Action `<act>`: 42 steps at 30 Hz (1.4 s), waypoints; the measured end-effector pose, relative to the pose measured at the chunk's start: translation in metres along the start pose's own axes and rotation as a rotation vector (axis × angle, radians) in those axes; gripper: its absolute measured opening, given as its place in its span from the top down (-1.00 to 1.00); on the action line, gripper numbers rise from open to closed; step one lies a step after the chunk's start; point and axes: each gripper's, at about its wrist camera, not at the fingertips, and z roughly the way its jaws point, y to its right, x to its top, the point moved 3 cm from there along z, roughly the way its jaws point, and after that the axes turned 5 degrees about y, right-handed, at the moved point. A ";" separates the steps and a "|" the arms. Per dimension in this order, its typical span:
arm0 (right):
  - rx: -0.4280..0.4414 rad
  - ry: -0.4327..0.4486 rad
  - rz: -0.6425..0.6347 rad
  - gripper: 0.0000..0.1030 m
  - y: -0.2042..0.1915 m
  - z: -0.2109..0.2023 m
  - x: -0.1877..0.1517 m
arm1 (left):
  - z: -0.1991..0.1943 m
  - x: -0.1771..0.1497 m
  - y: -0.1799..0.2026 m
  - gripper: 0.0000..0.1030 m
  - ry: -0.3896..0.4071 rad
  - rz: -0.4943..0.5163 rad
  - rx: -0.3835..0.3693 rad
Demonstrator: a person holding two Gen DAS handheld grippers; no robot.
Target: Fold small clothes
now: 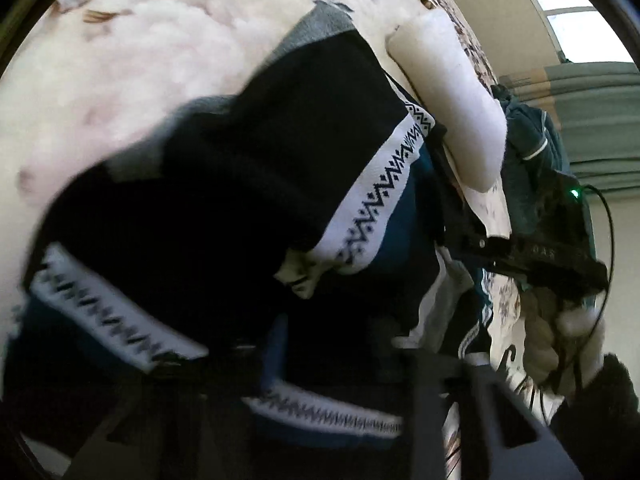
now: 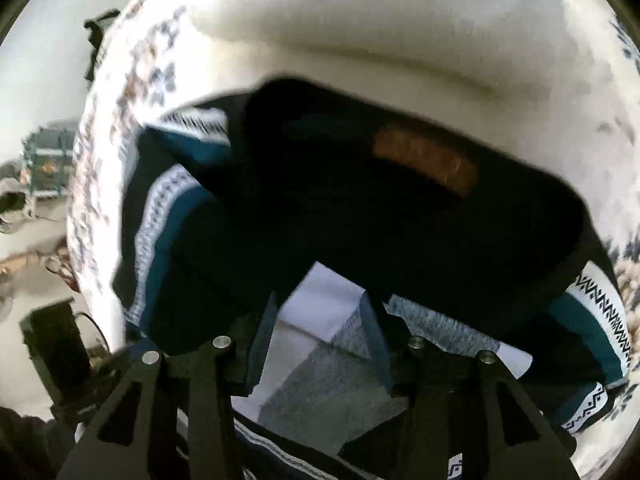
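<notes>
Left gripper: angled downward; fingers dark, blurred; jaw state unclear
Right gripper: pointing steeply down; jaws parted

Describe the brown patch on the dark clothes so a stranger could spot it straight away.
Start at the cream floral bedspread. On it lies a dark garment banded in teal and white zigzag trim. The brown patch is a small rectangle on its black upper part, the only warm colour there.

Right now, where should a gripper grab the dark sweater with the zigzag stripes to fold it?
Probably at the white zigzag band along the dark sweater edge, coming from above. That edge lies uppermost and folded over on the floral blanket, so it looks easy to pinch. The rest is bunched and blurry.
</notes>
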 end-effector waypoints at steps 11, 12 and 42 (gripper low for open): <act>-0.111 0.165 0.122 1.00 0.030 -0.029 0.016 | -0.017 -0.011 -0.006 0.97 0.026 0.038 0.026; -0.107 0.165 0.132 1.00 0.033 -0.029 0.017 | -0.018 -0.012 -0.006 0.97 0.019 0.045 0.024; -0.054 0.052 0.106 0.20 0.024 -0.027 -0.005 | -0.022 -0.006 0.001 0.06 -0.018 -0.064 -0.110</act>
